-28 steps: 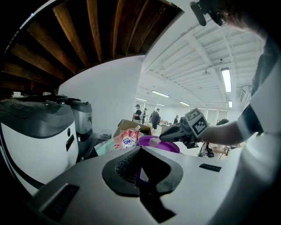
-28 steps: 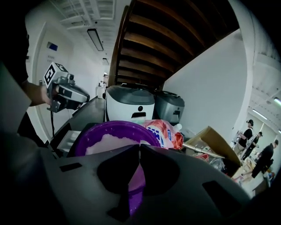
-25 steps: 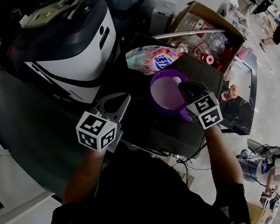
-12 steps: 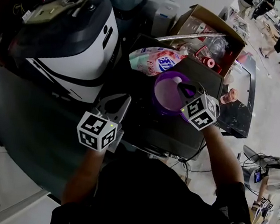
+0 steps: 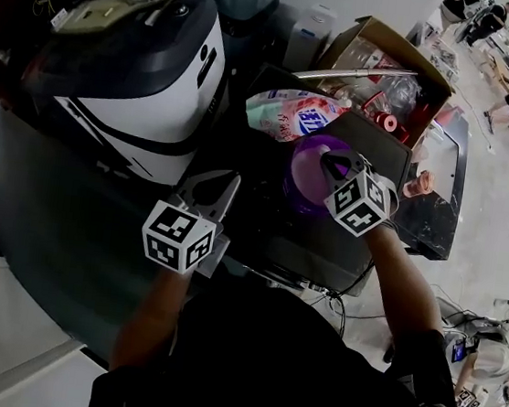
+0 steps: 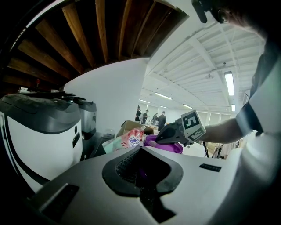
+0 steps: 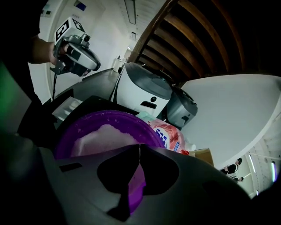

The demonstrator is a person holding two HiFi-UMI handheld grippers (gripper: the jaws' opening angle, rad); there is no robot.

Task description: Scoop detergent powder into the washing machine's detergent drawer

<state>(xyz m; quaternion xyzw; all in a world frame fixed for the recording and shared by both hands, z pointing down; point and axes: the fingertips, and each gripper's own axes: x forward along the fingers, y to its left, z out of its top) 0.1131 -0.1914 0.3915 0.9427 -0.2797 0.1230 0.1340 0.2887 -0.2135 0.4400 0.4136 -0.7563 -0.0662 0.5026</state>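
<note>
Beyond the dark surface (image 5: 50,219) the room is an open workshop, with people standing far off under strip lights. On a black block (image 5: 324,239) sits the purple tub (image 5: 303,172), with a heap of white powder (image 7: 101,136) in it.

The right hand-held gripper (image 5: 337,169) reaches over the tub's near rim. Its jaws are tight together on a purple strip, which I take for the handle of a scoop (image 7: 134,184). That would explain why it points down into the powder, ready to dig.

The left hand-held gripper (image 5: 221,187) hovers well apart from the tub, over the surface. Its jaws are together and I see nothing in them; it looks parked out of the way.

Just behind the tub lies a pink bag (image 5: 289,112), and behind that a cardboard box (image 5: 396,63) of bottles. A big white machine (image 5: 148,93) stands to the left. I cannot make out its drawer. The left arm sits between tub and machine, so a carry across would have to pass it.
</note>
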